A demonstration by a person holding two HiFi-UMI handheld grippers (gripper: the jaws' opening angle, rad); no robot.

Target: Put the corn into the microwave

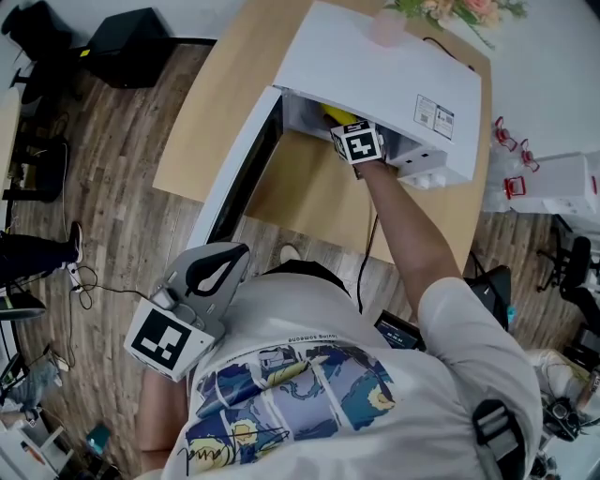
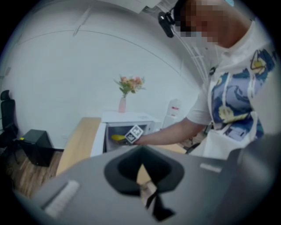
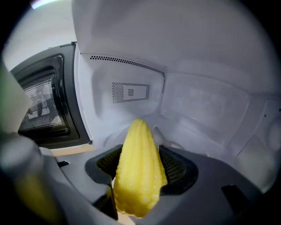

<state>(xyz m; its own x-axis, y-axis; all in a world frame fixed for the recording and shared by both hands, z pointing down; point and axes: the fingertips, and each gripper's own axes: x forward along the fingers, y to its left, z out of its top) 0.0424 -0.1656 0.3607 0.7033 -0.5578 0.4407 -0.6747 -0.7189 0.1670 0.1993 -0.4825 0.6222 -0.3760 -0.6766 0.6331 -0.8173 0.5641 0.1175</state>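
Note:
A white microwave [image 1: 375,75] stands on a wooden table [image 1: 211,103] with its door [image 1: 239,173] swung open to the left. My right gripper [image 1: 349,131] reaches into the cavity, shut on a yellow corn cob [image 1: 339,116]. In the right gripper view the corn [image 3: 138,176] stands out between the jaws of that gripper [image 3: 139,169], pointing at the white back wall [image 3: 197,101], with the door [image 3: 44,110] at the left. My left gripper [image 1: 220,262] hangs low by the person's body, away from the table, jaws together on nothing. In its own view, past the left gripper [image 2: 142,176], the microwave [image 2: 127,118] and corn [image 2: 117,137] are far off.
A pink vase of flowers [image 1: 386,26] sits on top of the microwave. A black box [image 1: 131,47] stands on the wood floor at the back left. A white cabinet [image 1: 562,183] and office chairs [image 1: 572,272] are at the right. A black cable [image 1: 361,272] hangs off the table's front edge.

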